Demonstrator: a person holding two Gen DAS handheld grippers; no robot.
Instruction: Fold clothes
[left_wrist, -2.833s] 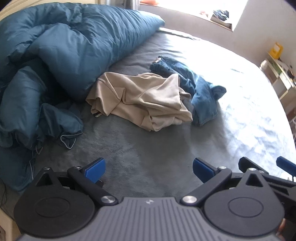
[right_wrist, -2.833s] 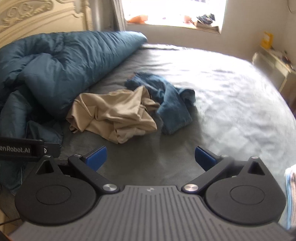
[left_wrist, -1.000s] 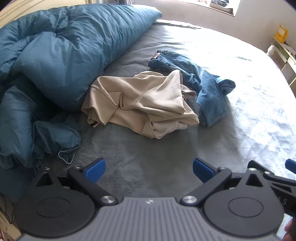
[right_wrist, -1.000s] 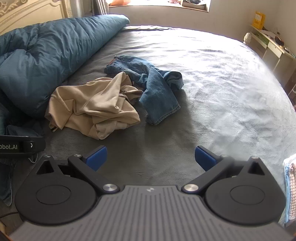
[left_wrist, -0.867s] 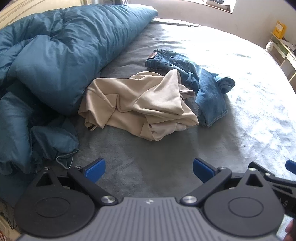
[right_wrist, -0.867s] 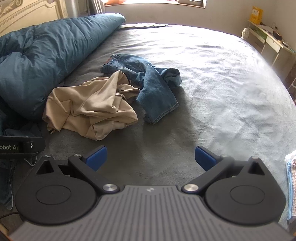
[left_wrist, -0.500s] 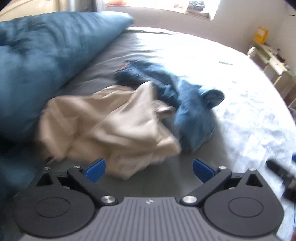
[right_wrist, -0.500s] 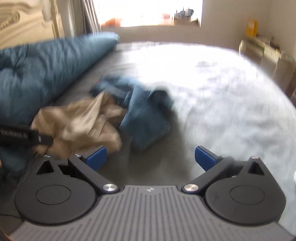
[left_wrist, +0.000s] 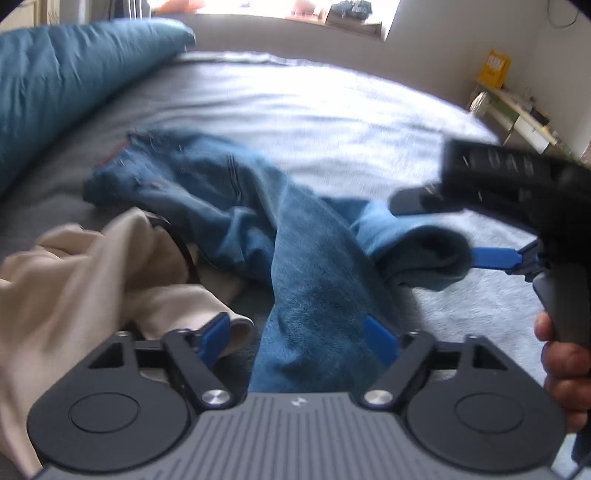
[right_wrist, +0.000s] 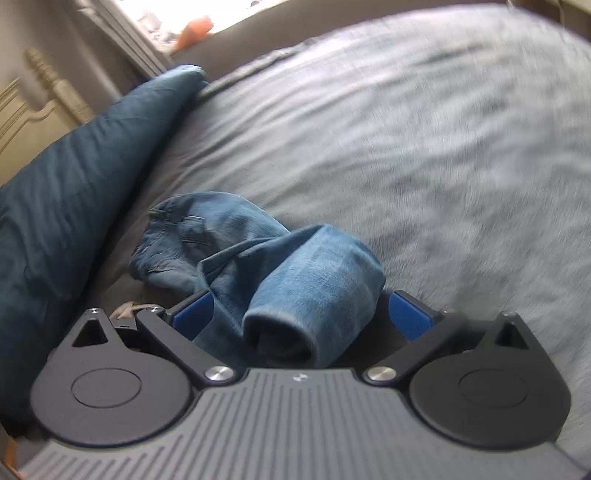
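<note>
Right now both hands are down on the jeans (left_wrist: 295, 236), which lie crumpled on the grey bed (left_wrist: 332, 110), so this looks like the pick-up step, nothing folded yet; left gripper (left_wrist: 299, 332) has one denim leg running betw. its blue pads, jaws closing in, pads not visibly pressing yet; beige garment (left_wrist: 81, 280) bunched just left of it, touching the jeans; right gripper (right_wrist: 301, 314) straddles the rolled leg end, jaws apart, cloth between but not pinched; teal duvet (right_wrist: 74, 192) off to its left, beyond the jeans; next move prob. needs both pairs of pads to bite denim only, then lift & shake the jeans clear of the beige piece w/o dragging it along.
</note>
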